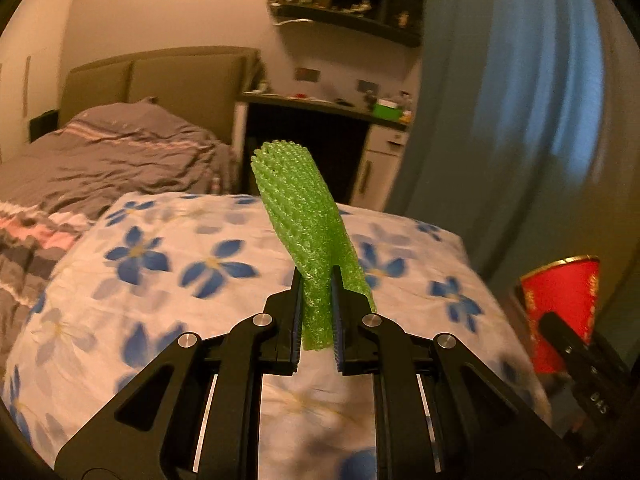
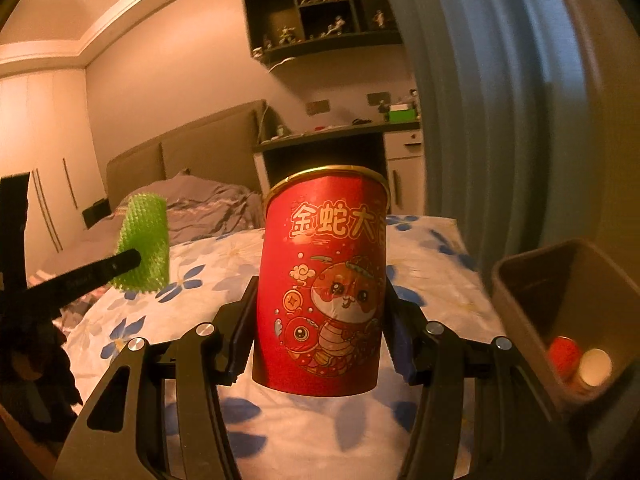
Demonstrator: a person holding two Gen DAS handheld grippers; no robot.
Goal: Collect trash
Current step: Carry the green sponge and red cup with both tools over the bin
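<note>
Ahead of and below both my grippers I see the bed [image 1: 168, 304], spread with a white cover printed with blue flowers, a grey rumpled duvet beyond it. To the right of my right gripper [image 2: 320, 312] stands a brown bin [image 2: 520, 300], open at the top, with a small red item and a white-capped one lying at its bottom. That gripper is clamped on a red paper cup [image 2: 324, 280], upright, gold-rimmed, printed with a cartoon snake and gold characters; the jaws press its lower sides, spread fairly wide. My left gripper [image 1: 317, 308] is drawn narrow around a green foam net sleeve [image 1: 300, 216], pinching its lower end so the rest stands up and leans slightly left past the fingertips. From the right wrist view that sleeve sits off to the left, apart from the cup.
</note>
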